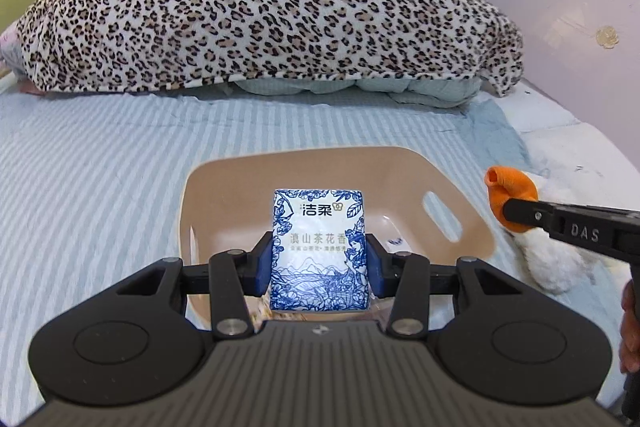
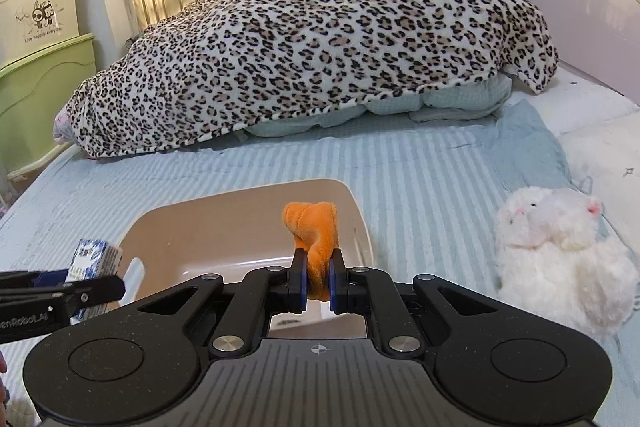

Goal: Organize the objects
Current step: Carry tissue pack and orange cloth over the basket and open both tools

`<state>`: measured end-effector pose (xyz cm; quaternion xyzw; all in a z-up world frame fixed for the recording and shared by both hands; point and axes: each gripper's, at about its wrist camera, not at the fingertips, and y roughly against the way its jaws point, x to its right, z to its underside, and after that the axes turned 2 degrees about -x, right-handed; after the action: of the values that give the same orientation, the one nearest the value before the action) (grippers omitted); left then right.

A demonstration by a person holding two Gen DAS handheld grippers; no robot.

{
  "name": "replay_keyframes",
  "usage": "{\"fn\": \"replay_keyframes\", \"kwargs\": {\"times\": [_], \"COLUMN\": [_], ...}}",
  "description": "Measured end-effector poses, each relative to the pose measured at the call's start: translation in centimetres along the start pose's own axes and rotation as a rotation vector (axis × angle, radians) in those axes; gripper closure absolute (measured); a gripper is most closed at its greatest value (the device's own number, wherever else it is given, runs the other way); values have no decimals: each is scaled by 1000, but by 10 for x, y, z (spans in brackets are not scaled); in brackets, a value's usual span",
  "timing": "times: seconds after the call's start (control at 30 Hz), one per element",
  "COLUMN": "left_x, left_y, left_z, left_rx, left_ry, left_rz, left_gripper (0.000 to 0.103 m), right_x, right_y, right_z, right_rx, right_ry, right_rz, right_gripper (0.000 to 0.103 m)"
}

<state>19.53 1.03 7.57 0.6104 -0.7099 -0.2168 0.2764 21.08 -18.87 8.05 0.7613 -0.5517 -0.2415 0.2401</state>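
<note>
My left gripper [image 1: 319,267] is shut on a blue-and-white tissue pack [image 1: 318,247] and holds it upright above the tan plastic basket [image 1: 224,179] on the bed. The pack also shows at the left of the right wrist view [image 2: 94,257]. My right gripper [image 2: 319,287] is shut on an orange plush piece [image 2: 316,231] and holds it over the basket's right side [image 2: 356,215]. In the left wrist view the orange piece [image 1: 510,187] sits at the right gripper's tip, right of the basket.
A white plush toy [image 2: 560,247] lies on the striped blue sheet [image 2: 420,167] right of the basket. A leopard-print blanket [image 1: 260,11] covers bedding at the back. Green drawers [image 2: 36,99] stand at the left. A headboard [image 1: 568,23] is at the right.
</note>
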Motion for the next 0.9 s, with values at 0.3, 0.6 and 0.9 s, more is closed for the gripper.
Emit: {"fn": "replay_keyframes", "kwargs": {"times": [0.3, 0.6, 0.9], "left_x": [-5, -11, -8], "left_y": [-69, -114, -79], "left_z": [-3, 21, 16], "left_rx": [-71, -209, -149], "left_ry": [-19, -23, -9], "left_rz": [-82, -117, -142], "left_gripper": [56, 56, 19], "right_x": [-16, -12, -11], "right_y": [-51, -96, -78], "right_z": [-1, 14, 17], "right_rx": [-58, -153, -134], "right_ry": [36, 49, 30], "right_rz": [-5, 37, 32], "right_gripper": [93, 93, 46]}}
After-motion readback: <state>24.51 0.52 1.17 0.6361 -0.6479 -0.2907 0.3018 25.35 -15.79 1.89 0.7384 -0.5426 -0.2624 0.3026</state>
